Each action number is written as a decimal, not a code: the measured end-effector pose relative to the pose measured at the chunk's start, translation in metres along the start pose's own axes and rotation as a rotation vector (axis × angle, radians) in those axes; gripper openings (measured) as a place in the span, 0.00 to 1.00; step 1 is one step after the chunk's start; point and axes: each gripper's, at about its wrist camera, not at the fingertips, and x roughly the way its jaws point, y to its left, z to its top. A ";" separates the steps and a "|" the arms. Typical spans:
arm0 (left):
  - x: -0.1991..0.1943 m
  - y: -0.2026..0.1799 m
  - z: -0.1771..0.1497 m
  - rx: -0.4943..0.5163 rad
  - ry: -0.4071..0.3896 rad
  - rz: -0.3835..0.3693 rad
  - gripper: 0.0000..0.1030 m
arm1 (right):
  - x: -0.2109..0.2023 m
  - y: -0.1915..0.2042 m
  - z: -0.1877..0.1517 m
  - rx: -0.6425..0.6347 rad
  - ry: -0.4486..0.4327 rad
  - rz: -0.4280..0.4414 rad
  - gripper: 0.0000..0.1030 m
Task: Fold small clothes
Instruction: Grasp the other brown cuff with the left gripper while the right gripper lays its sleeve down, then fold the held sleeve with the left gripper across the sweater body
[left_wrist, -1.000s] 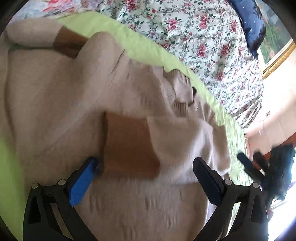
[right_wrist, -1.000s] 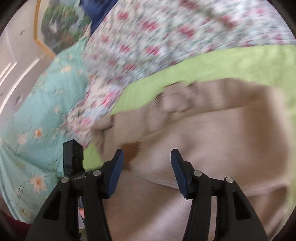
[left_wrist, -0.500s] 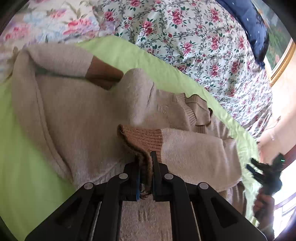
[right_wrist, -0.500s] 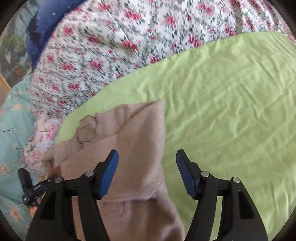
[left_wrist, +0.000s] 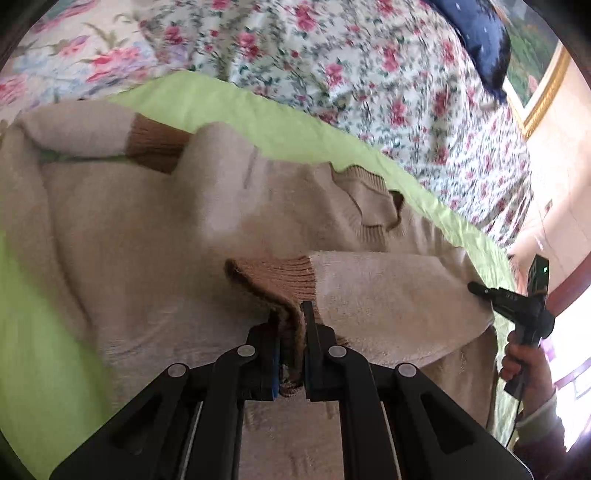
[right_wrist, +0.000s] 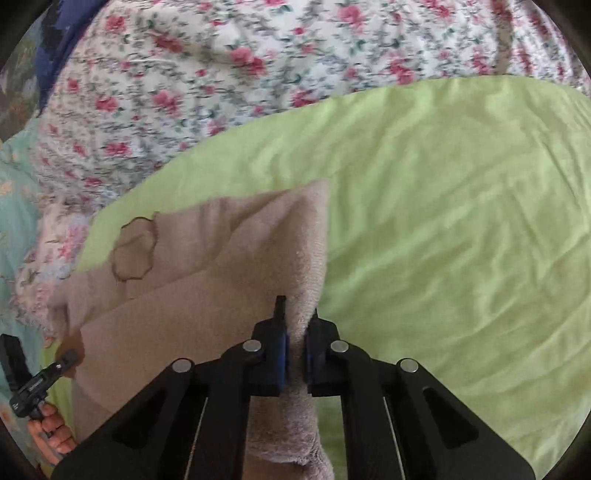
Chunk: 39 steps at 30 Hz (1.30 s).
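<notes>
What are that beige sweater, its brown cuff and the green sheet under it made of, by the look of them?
The beige sweater looks like a soft, fuzzy knit, maybe wool or acrylic: its surface is napped and matte. The brown ribbed cuff, pinched in the left gripper, is a tighter knit with clear vertical ribs. The lime-green sheet looks like thin woven cotton or a blend: smooth, matte, finely creased.

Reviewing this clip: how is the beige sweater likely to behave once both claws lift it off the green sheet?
Probably floppy: the sweater bunches into soft folds where the left claw pinches the brown cuff. Likely to sag between grips, since the right claw, whose jaws have just been closing, holds only a thin edge. The fuzzy knit looks unlikely to slip.
</notes>
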 end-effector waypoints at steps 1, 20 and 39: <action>0.005 -0.001 -0.001 0.007 0.007 0.014 0.07 | 0.005 -0.001 -0.002 -0.004 0.021 -0.008 0.08; -0.047 0.036 -0.004 0.077 -0.014 0.172 0.15 | -0.055 0.059 -0.066 -0.079 -0.003 0.048 0.38; 0.058 0.096 0.127 0.489 0.111 0.602 0.55 | -0.050 0.120 -0.120 -0.033 0.112 0.279 0.50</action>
